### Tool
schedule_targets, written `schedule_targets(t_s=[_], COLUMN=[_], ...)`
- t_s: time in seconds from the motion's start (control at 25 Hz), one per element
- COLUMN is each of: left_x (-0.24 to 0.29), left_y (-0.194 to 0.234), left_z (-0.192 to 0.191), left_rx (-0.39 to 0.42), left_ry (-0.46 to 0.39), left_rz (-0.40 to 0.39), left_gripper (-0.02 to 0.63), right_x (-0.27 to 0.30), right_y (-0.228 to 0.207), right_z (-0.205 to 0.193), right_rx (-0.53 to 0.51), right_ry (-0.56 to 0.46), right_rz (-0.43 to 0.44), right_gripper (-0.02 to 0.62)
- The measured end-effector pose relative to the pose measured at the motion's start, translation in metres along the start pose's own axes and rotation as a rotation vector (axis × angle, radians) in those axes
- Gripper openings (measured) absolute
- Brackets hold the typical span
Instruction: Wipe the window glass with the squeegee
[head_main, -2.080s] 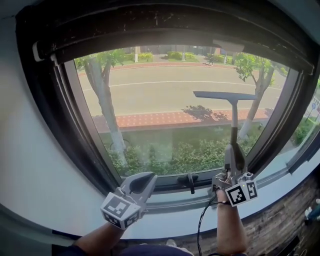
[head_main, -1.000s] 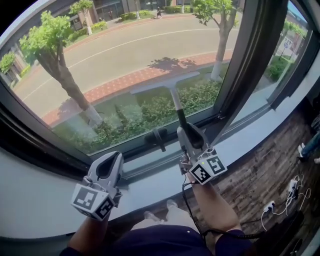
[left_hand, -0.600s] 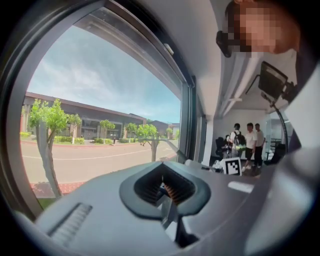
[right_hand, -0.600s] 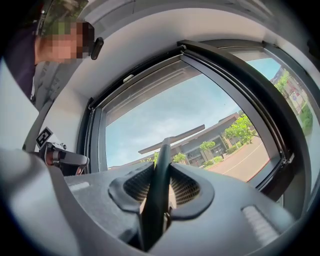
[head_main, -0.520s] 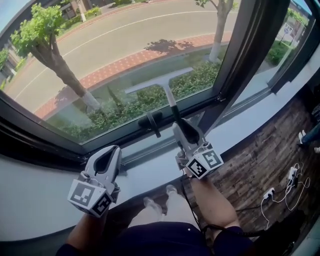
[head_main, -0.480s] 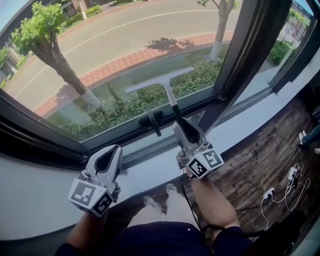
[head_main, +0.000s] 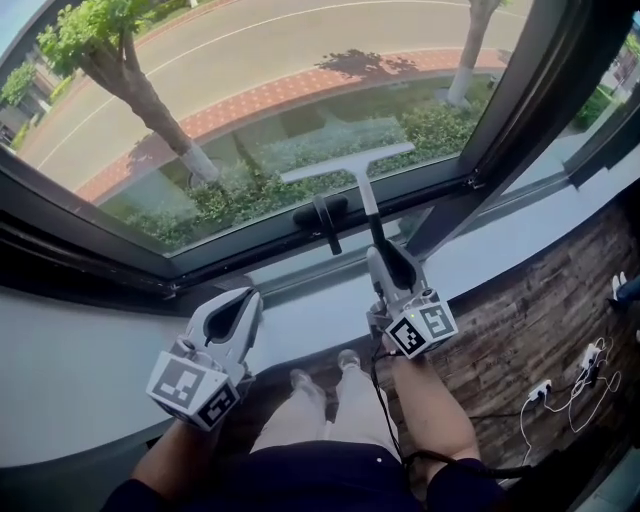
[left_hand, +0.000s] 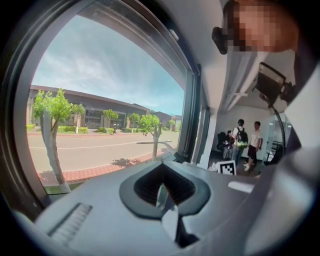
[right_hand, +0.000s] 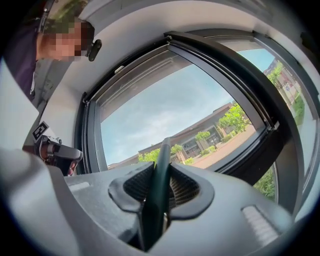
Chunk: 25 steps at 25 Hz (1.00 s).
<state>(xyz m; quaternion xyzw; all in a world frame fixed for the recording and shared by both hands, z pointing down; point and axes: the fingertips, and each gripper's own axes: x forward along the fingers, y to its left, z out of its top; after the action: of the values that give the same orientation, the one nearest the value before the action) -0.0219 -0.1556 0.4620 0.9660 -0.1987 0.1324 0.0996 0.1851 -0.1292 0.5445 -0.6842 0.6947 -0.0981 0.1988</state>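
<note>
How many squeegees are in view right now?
1. The squeegee is held by its handle in the right gripper, its blade up at the lower window glass. The left gripper is shut and empty.

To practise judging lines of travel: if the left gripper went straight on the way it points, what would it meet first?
Most likely the window's lower frame, just beyond the left gripper and its shut jaws. Depth is unclear, so it might strike the glass right above instead.

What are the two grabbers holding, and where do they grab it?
The right gripper is shut on the squeegee, clamping the lower end of its dark handle. The left gripper is shut and holds nothing.
</note>
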Motion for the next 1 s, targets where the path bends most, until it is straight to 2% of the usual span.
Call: schedule_targets(t_s=[0.36, 0.48, 0.64, 0.84, 1.0], left_x=[-0.005, -0.009, -0.005, -0.015, -0.017], left_y=[0.012, 0.021, 0.030, 0.052, 0.065], left_z=[-0.009, -0.011, -0.008, 0.003, 0.012], left_rx=[-0.031, -0.040, -0.061, -0.055, -0.023], left_ry=[0.012, 0.018, -0.019, -0.102, -0.149], left_rz=[0.055, 0.088, 0.123, 0.156, 0.157], left_gripper=[0.005, 0.005, 0.005, 0.005, 0.005], right_x=[-0.010, -0.015, -0.018, -0.020, -0.018], right_y=[-0.023, -0.026, -0.034, -0.030, -0.016], right_z=[-0.039, -0.057, -0.062, -0.045, 0.007], right_rx=[-0.012, 0.014, 0.055, 0.008, -0.039], right_ry=[0.097, 0.145, 0.161, 0.124, 0.003], right_rz=[-0.028, -0.042, -0.035, -0.022, -0.014], right_gripper=[0.103, 0.103, 0.103, 0.103, 0.104])
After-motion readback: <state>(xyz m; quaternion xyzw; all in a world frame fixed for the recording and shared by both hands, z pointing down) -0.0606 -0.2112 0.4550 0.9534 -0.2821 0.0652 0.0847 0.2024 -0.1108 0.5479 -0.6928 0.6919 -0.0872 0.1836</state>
